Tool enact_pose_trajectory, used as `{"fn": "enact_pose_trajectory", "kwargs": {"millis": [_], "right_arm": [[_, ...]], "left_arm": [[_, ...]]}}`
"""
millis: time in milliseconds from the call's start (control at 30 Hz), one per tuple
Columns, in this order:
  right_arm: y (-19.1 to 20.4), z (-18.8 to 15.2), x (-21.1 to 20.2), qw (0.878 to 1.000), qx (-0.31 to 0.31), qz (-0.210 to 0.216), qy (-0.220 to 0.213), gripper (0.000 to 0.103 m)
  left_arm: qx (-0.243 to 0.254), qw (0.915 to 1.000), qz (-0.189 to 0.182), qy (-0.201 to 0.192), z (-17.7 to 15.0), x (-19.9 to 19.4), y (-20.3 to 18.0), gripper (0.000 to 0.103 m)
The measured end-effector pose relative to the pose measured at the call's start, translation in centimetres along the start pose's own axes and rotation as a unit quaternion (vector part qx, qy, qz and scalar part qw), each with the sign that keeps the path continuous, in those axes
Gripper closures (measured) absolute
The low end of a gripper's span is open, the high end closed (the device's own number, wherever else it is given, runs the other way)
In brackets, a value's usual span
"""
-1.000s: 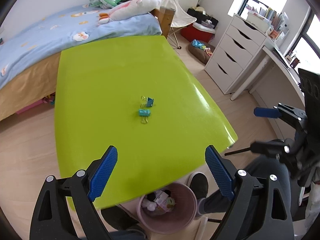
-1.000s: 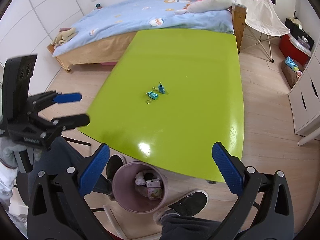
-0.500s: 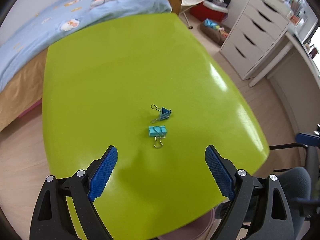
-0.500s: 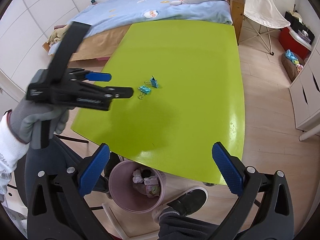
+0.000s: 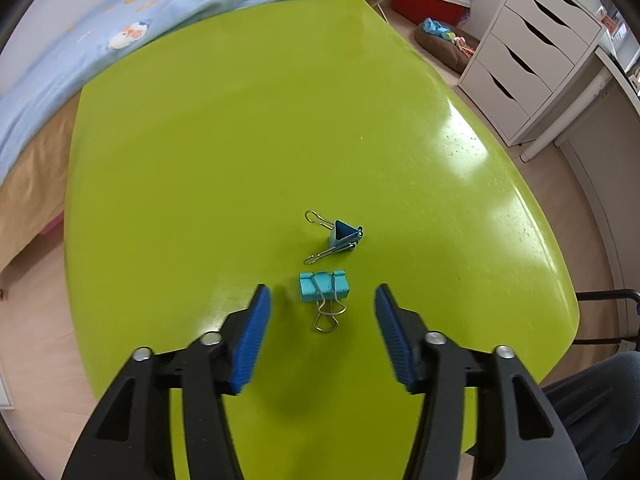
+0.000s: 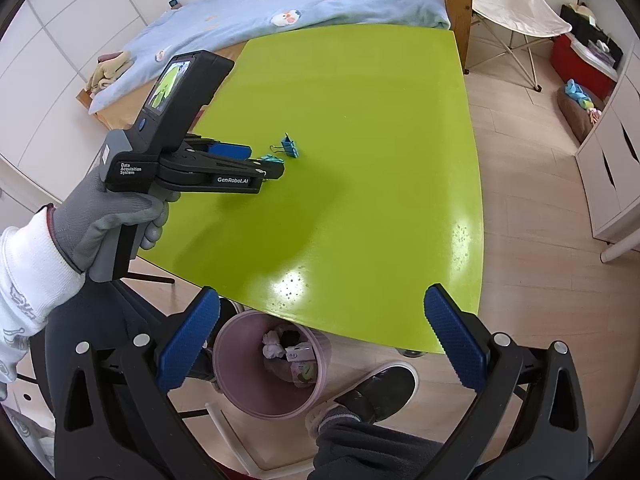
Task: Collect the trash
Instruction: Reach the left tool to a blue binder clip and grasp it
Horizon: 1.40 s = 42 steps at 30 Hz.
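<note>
The nearer binder clip (image 5: 323, 289) lies flat on the green table (image 5: 240, 128), between the two blue pads of the left gripper (image 5: 322, 300) and just ahead of their tips, its wire loops pointing back toward the tool. It is a low, small, hard thing, so I judge the main risk to be a poor bite: pads closing above the body or on the springy wire handles alone could flick it sideways or let it pivot out on the lift. The second binder clip (image 5: 339, 237) stands tilted just beyond and could be nudged by a skidding clip. The left tongs have just been narrowing and stand partly open, pads clear of the clip on both sides, holding nothing. The right gripper (image 6: 320, 332) hangs released and empty, well back over the pink bin (image 6: 240, 396) at the table's near edge.
</note>
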State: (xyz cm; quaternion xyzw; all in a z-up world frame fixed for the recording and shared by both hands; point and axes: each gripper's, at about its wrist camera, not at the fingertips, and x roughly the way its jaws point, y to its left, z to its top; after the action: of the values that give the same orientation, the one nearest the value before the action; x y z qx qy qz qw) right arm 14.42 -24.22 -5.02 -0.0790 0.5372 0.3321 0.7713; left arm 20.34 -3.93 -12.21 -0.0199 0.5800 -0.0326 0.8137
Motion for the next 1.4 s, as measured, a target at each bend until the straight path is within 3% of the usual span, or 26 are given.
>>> {"fn": "enact_pose_trajectory", "kwargs": {"millis": [133, 367, 833, 1400], "right_arm": [[-0.1, 0.0, 0.2, 1.0, 0.001, 0.001, 0.001, 0.003], [-0.1, 0.0, 0.6, 1.0, 0.001, 0.003, 0.004, 0.003], [0.6, 2.5, 1.6, 1.0, -0.024, 0.004, 0.002, 0.003], [4.2, 12.1, 7.7, 0.992, -0.119, -0.013, 0.033, 0.003]], "left_arm": [[0.0, 1.0, 0.0, 0.0, 0.2, 0.5, 0.1, 0.067], [0.0, 1.0, 0.004, -0.004, 0.3, 0.6, 0.4, 0.078], [-0.002, 0.9998, -0.013, -0.014, -0.8, -2.1, 1.6, 0.078], [-0.017, 0.9991, -0.021, -0.031, -3.1, -5.7, 4.7, 0.078]]}}
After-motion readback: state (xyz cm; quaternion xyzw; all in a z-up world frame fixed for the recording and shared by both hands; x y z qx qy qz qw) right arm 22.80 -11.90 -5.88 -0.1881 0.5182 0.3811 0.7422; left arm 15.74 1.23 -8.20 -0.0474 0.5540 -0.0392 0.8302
